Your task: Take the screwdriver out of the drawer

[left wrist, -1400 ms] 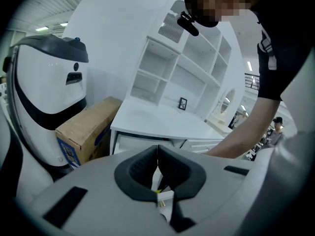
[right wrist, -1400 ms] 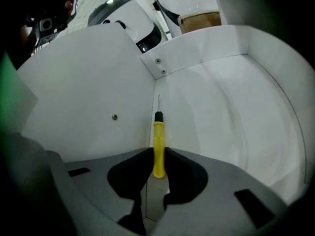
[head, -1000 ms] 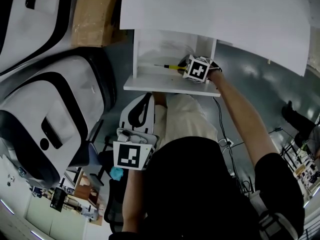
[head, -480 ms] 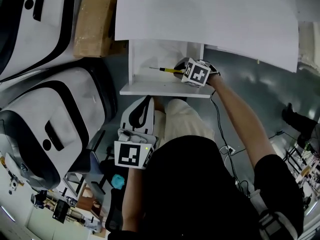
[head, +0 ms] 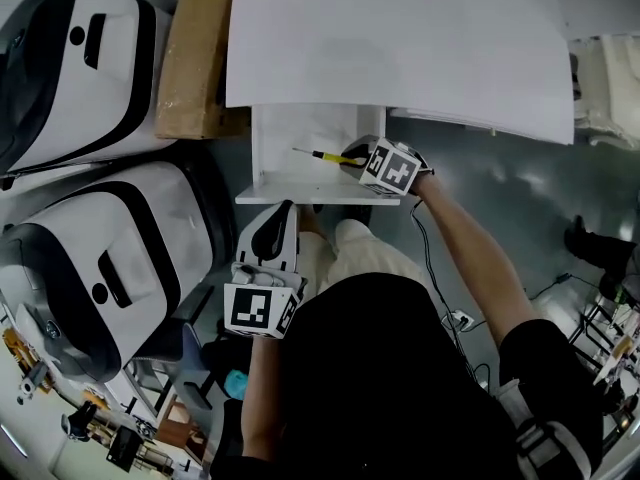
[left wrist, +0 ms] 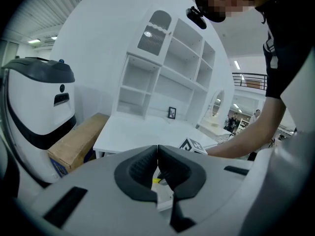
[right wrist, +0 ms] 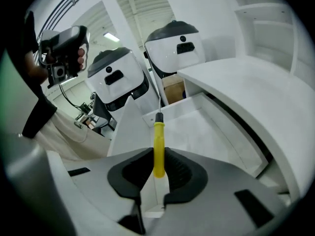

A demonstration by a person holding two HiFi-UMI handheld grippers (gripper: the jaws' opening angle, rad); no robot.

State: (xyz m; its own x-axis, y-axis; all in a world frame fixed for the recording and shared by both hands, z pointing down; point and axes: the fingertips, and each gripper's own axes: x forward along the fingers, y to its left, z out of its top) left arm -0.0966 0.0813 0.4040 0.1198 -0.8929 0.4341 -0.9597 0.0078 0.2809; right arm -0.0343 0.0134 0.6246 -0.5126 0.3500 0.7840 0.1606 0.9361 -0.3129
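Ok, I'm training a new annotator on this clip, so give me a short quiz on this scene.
1. True or false: the right gripper holds the screwdriver by its yellow handle.
2. The fingers of the left gripper are: A) open, B) shut on nothing, C) shut on the screwdriver.
3. Fill in: the screwdriver's shaft points over the open white ____.
Key: 1 true; 2 B; 3 drawer.

head view looks steeply down on the drawer (head: pixel 288 130); right gripper view peers in closely.
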